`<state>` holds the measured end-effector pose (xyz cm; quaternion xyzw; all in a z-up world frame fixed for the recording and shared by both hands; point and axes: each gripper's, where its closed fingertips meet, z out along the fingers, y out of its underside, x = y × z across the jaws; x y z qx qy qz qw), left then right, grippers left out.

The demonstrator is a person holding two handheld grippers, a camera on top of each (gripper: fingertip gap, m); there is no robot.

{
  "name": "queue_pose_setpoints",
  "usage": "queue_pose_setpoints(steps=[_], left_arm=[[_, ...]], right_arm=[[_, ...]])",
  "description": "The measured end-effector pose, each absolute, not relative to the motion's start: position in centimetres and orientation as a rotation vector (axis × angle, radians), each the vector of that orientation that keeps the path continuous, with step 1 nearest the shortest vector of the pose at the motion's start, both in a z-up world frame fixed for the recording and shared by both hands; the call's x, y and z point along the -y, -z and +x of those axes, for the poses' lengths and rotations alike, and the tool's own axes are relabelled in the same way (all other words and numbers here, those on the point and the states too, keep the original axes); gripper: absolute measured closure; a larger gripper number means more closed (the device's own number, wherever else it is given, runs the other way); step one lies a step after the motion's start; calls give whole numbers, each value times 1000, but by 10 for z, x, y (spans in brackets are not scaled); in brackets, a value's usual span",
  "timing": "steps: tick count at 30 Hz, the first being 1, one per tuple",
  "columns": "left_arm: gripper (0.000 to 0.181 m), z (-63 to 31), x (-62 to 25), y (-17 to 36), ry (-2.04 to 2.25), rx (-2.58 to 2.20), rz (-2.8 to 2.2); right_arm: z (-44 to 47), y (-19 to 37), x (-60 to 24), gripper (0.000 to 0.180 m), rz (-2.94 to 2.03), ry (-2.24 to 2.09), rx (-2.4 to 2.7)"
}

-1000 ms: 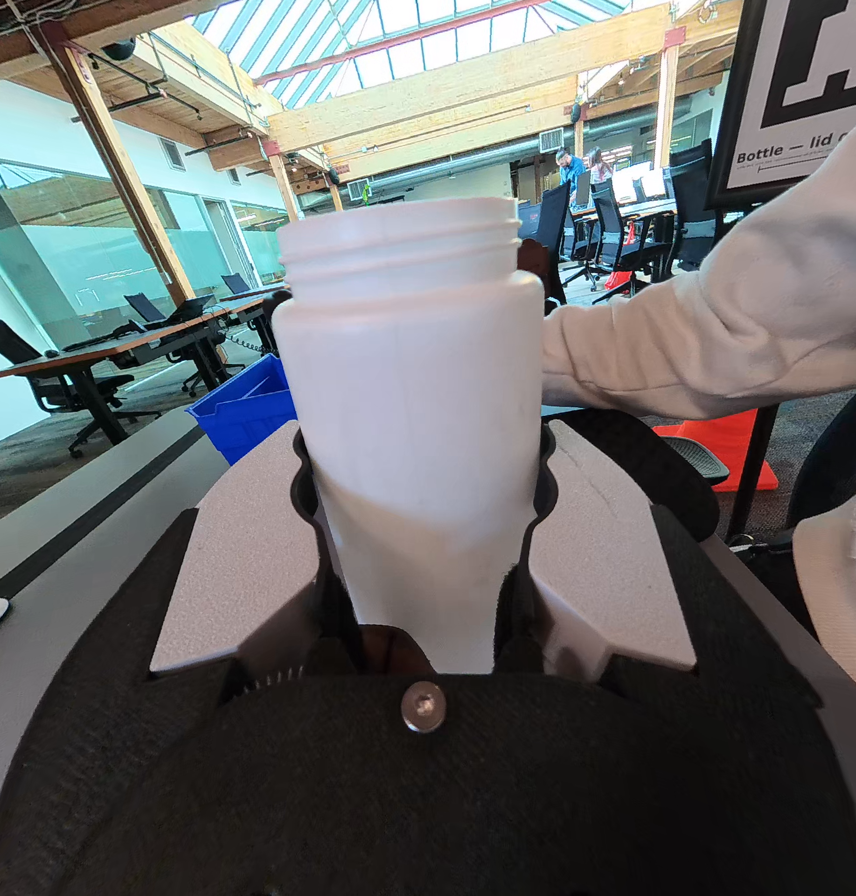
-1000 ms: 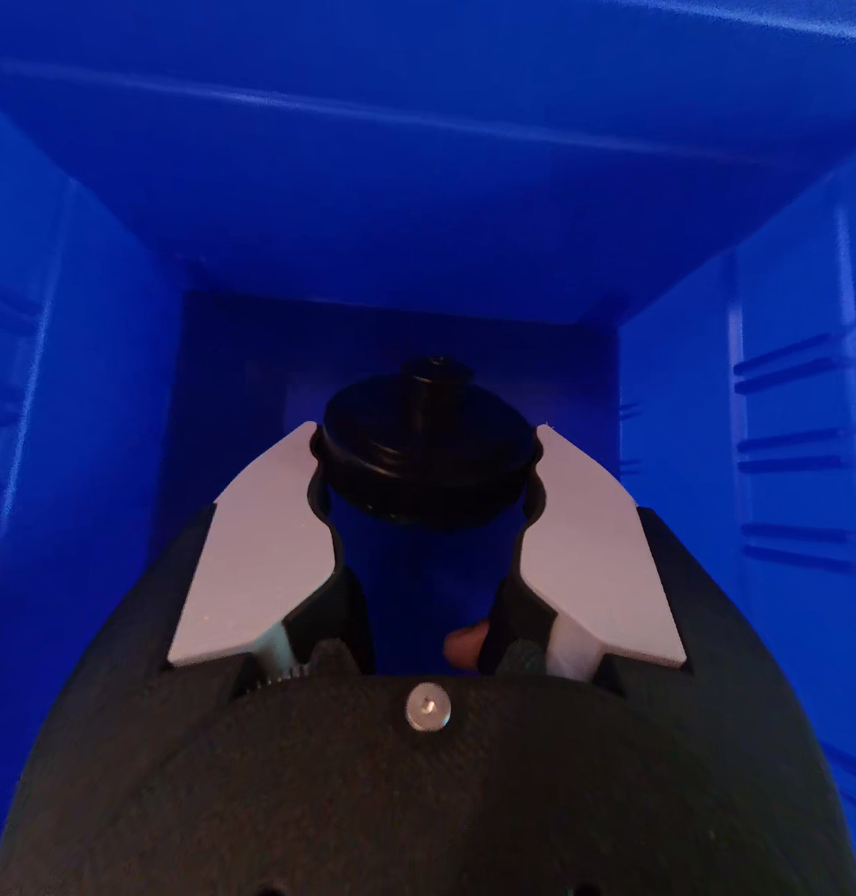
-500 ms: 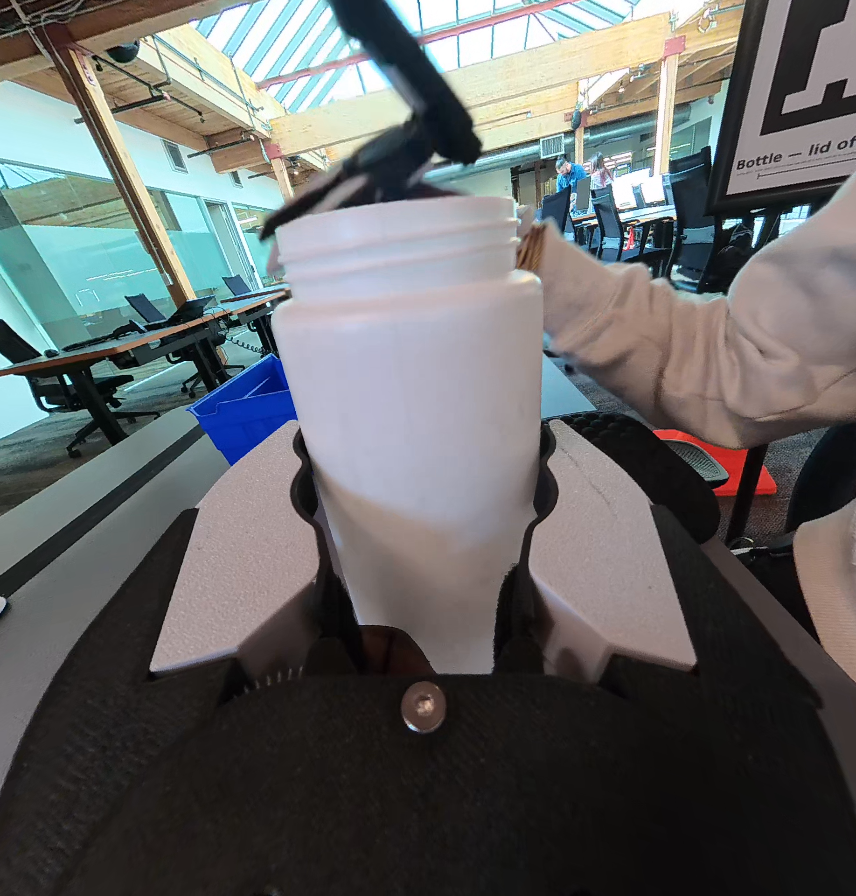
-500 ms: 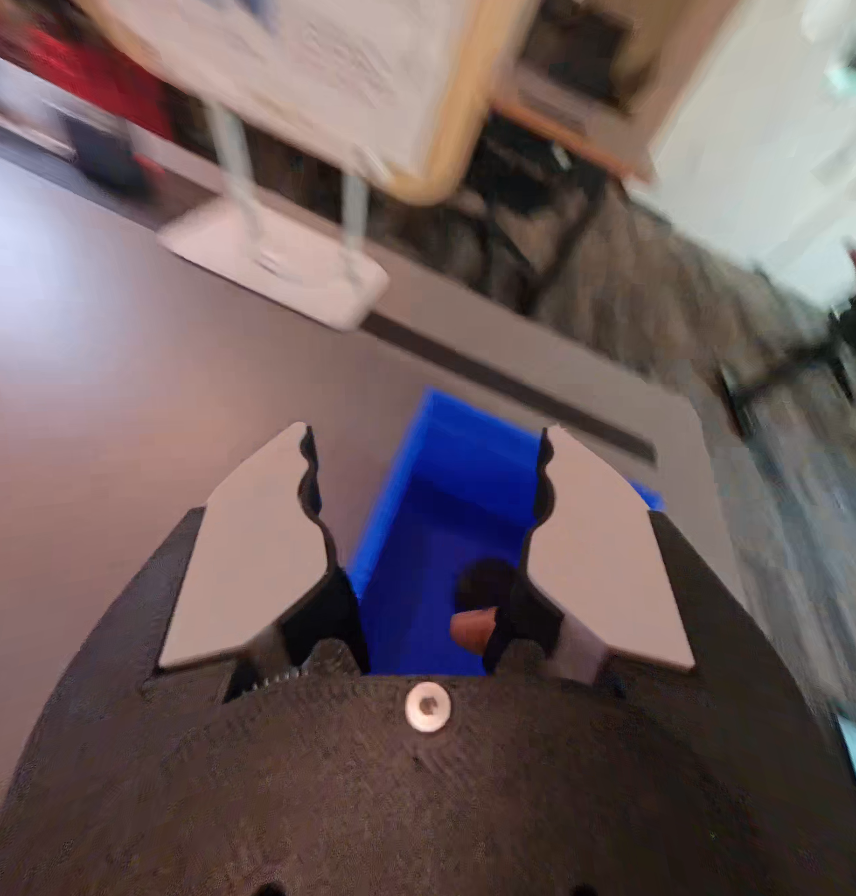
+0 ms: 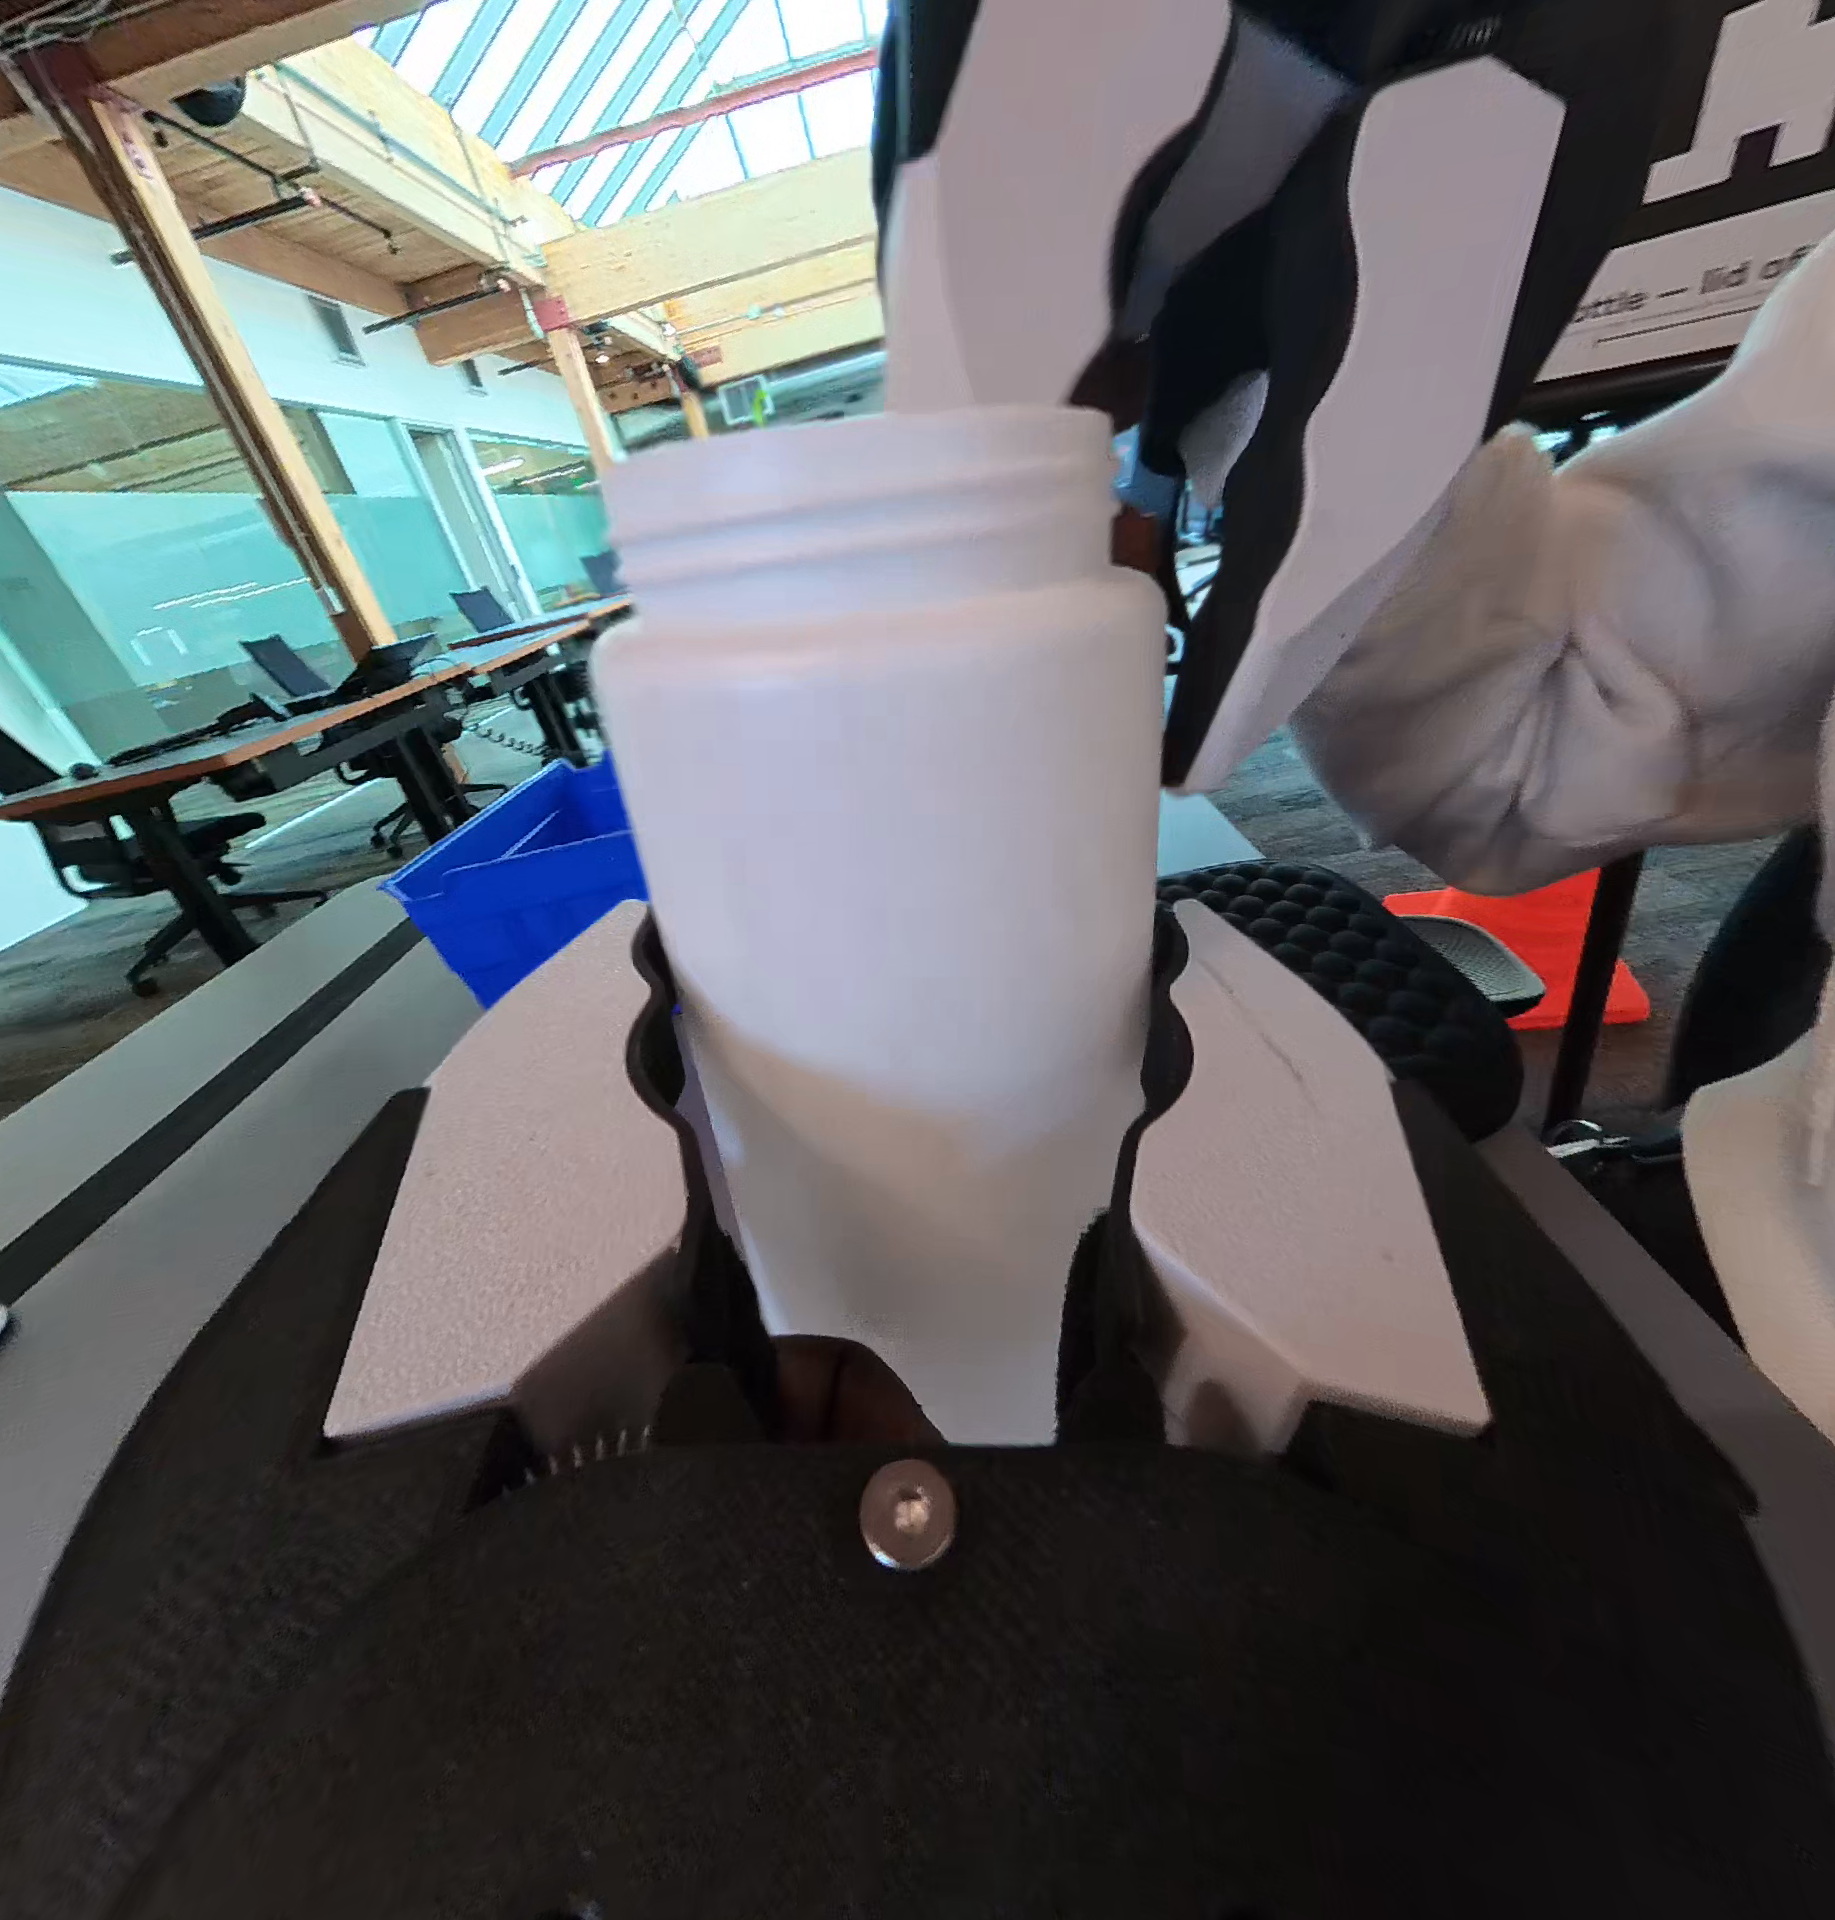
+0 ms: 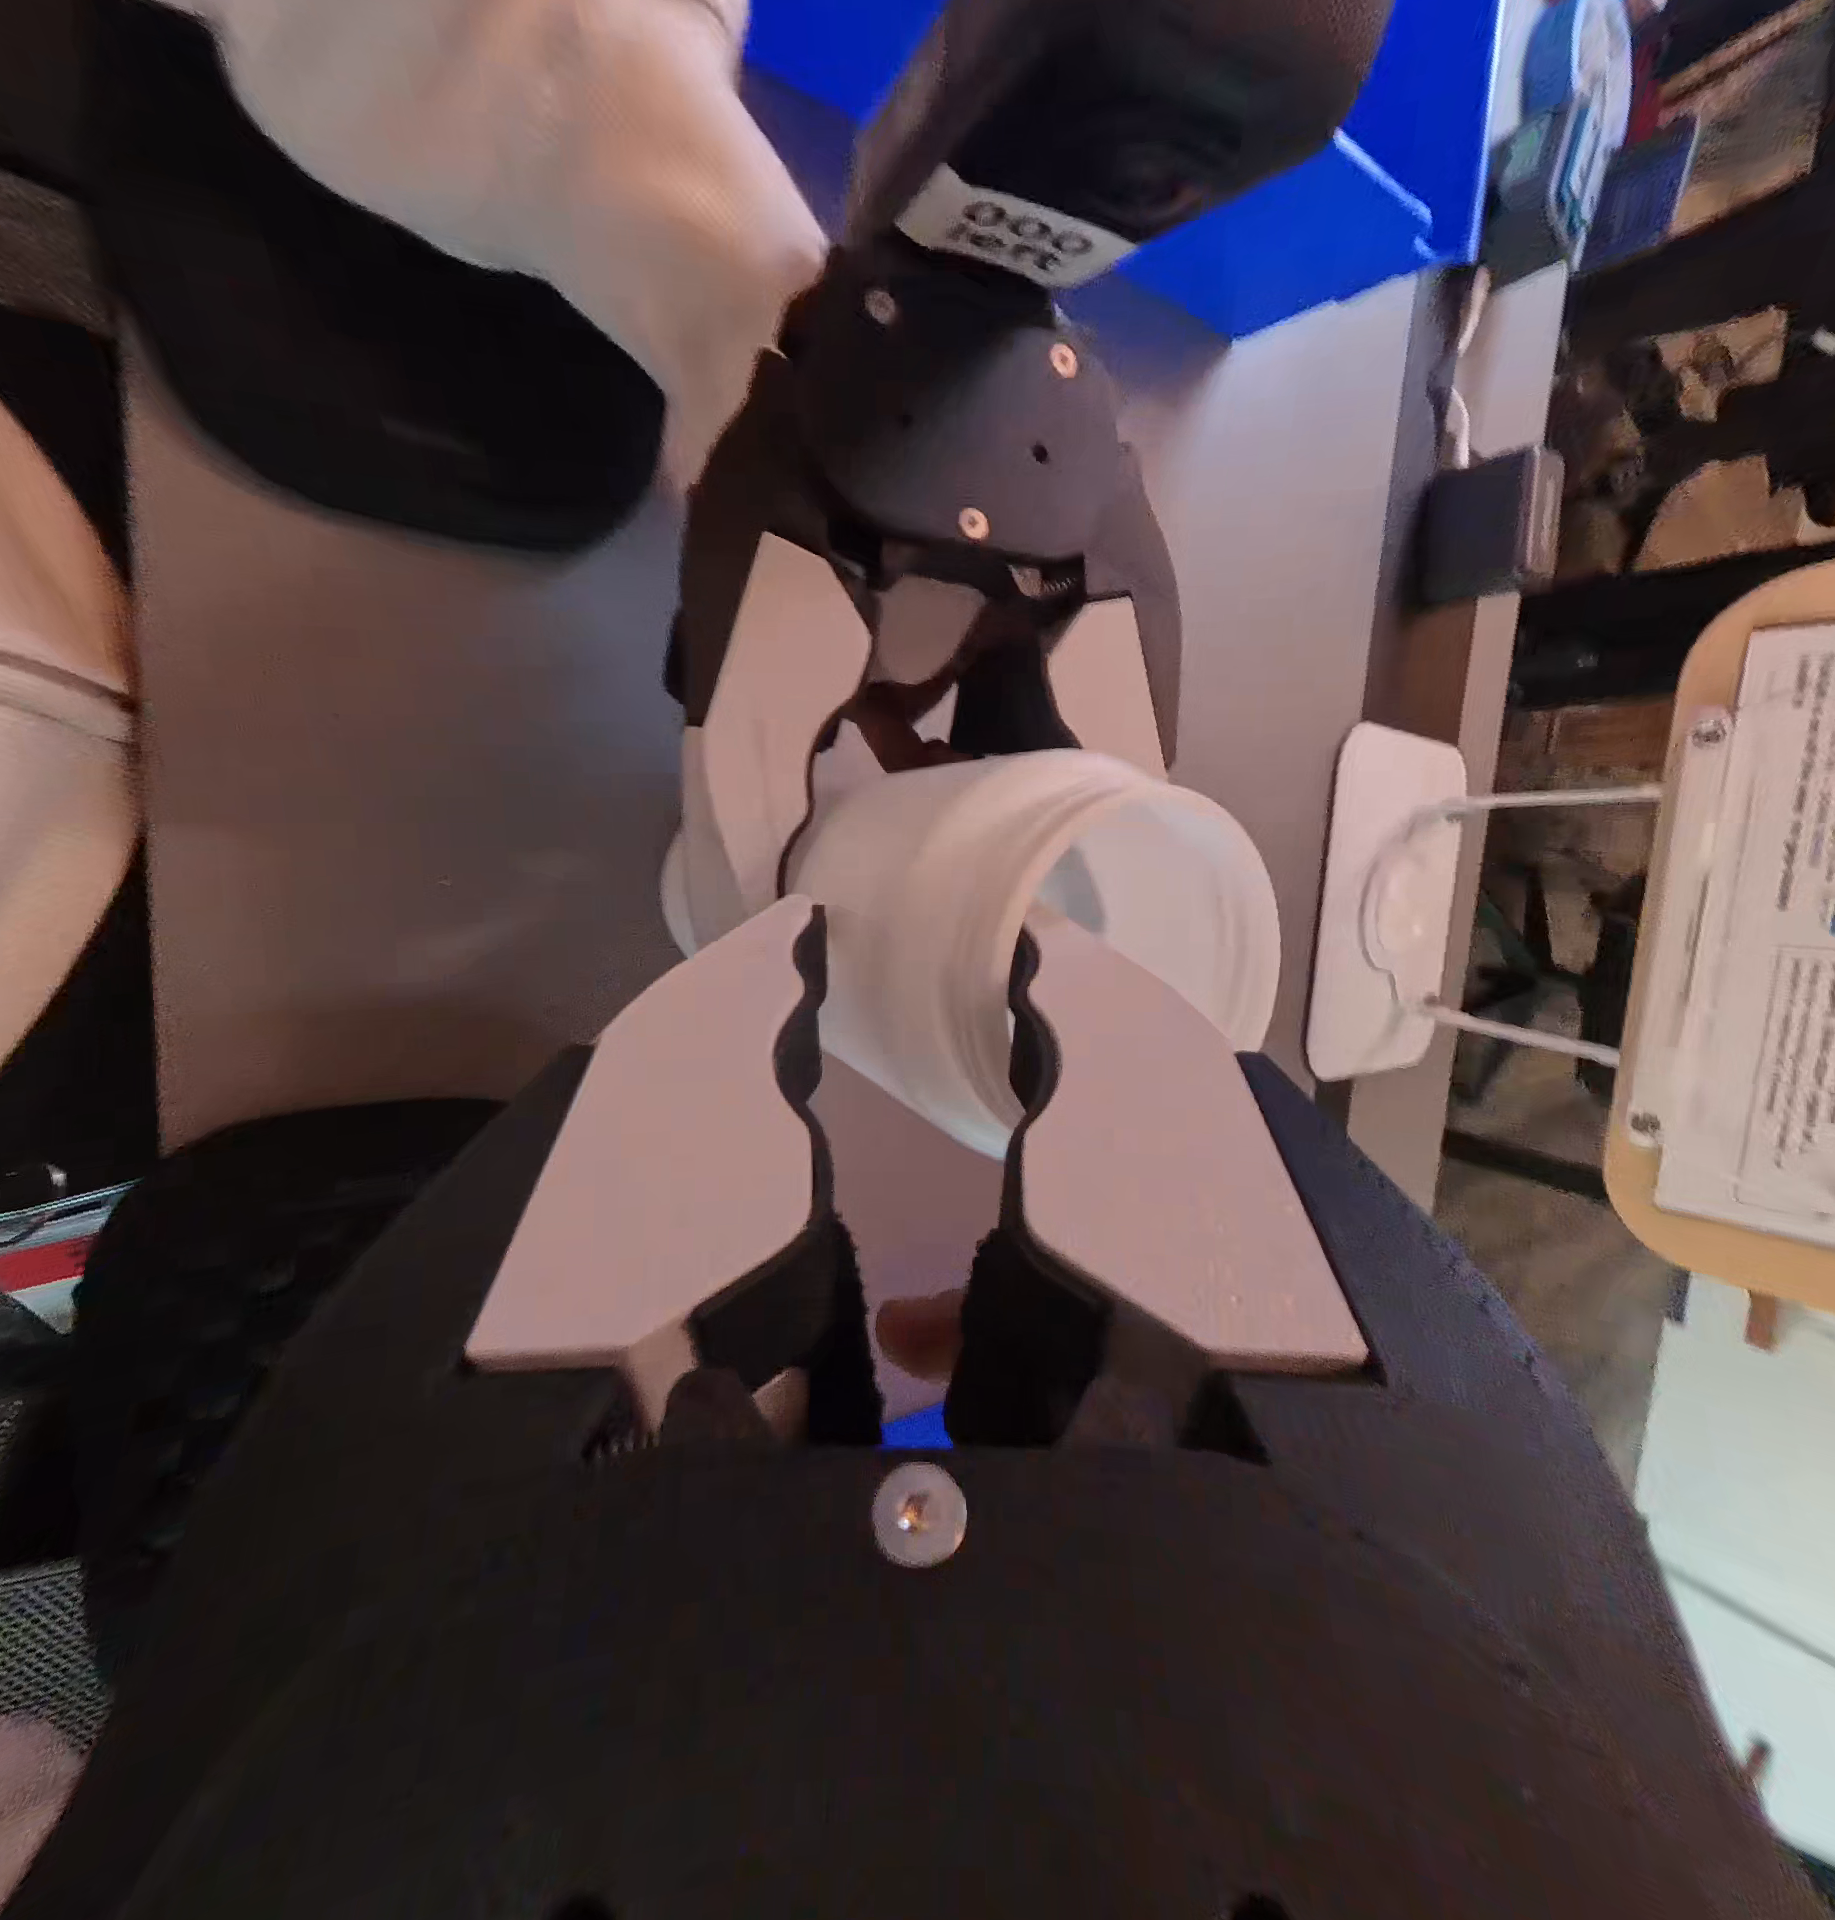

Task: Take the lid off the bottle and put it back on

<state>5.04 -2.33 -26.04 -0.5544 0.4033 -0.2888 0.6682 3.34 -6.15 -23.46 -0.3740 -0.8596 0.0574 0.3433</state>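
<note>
Left wrist view, left tongs pinching lidless white plastic bottle by lower body, threaded neck uncovered, right tongs empty with narrow gap, tips just beside bottle mouth, blue plastic bin on grey worktop behind.

right gripper has left the blue bin, dropped the black lid there, and now sits empty and narrowly parted right at the threaded neck of the white bottle, filling the left view's top.
</note>
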Motion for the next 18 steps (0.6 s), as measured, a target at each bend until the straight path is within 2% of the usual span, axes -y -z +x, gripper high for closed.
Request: queue_pose_setpoints(steps=[3,6,10,14,18], left_arm=[[93,49,27,252,703,-875,-1214],[89,35,25,228,756,-736,-1132],[89,-2,13,200,689,-479,-1020],[94,-35,-15,209,461,-308,-1129],[95,-38,-24,220,347,-326,-1180]], right_arm=[[42,237,76,165,-924,-264,2280],[50,237,67,169,-871,-207,2197],[67,207,40,171,-867,-116,1901],[106,171,-1,172,-950,-83,1544],[149,174,-44,172,-1044,-30,1331]])
